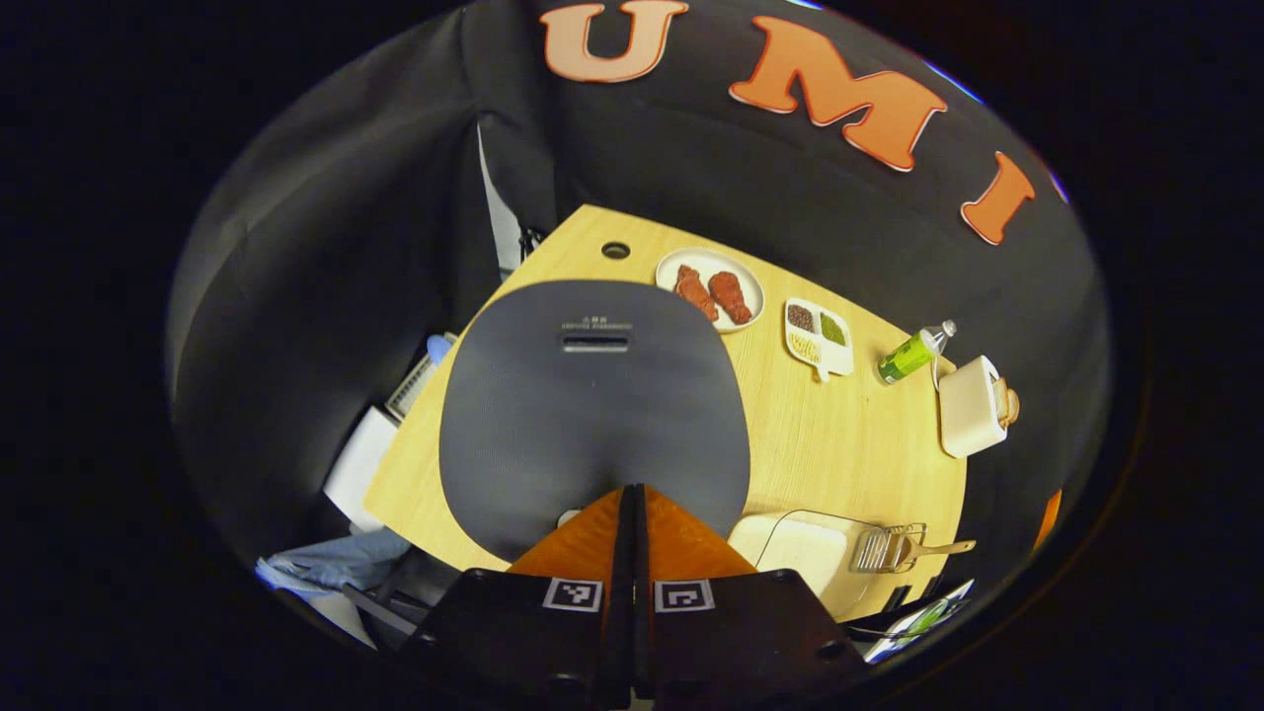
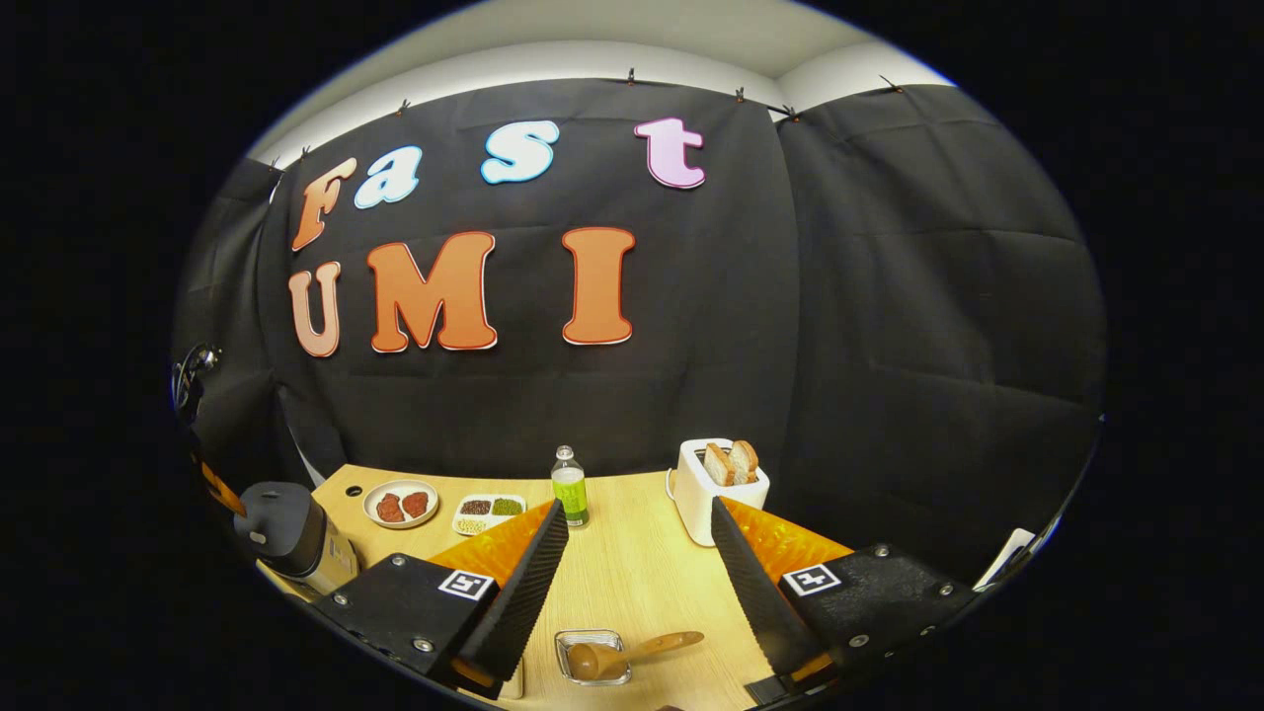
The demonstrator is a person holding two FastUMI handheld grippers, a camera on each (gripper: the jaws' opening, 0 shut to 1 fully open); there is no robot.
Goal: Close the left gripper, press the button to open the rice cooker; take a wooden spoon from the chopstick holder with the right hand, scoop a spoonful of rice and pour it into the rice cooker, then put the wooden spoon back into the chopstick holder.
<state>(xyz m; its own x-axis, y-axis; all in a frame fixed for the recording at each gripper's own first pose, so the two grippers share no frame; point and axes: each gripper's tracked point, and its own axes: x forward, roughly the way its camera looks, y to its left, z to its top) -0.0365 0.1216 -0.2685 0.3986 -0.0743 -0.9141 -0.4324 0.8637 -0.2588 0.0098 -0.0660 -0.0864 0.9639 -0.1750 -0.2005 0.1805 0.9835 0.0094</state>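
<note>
Clenched tight, the left hand-held gripper (image 1: 632, 494) hung directly above the rice cooker (image 1: 591, 415), its button (image 1: 595, 343) lying straight ahead along the lid.

In the right gripper view we find the table (image 2: 632, 583) running back to the booth wall. Along its far edge, from left to right, stand the plate (image 2: 401, 503), the divided dish (image 2: 489, 512), the bottle (image 2: 570, 486) and the toaster (image 2: 713, 489) with bread slices (image 2: 732, 462) in its slots. At the left edge sits the rice cooker (image 2: 292, 541). Near the front edge we see the chopstick holder (image 2: 591, 656), with the wooden spoon (image 2: 632, 652) lying in it, its handle reaching right. In the left gripper view we look down on the rice cooker's lid (image 1: 592, 405), with the plate behind it.
</note>
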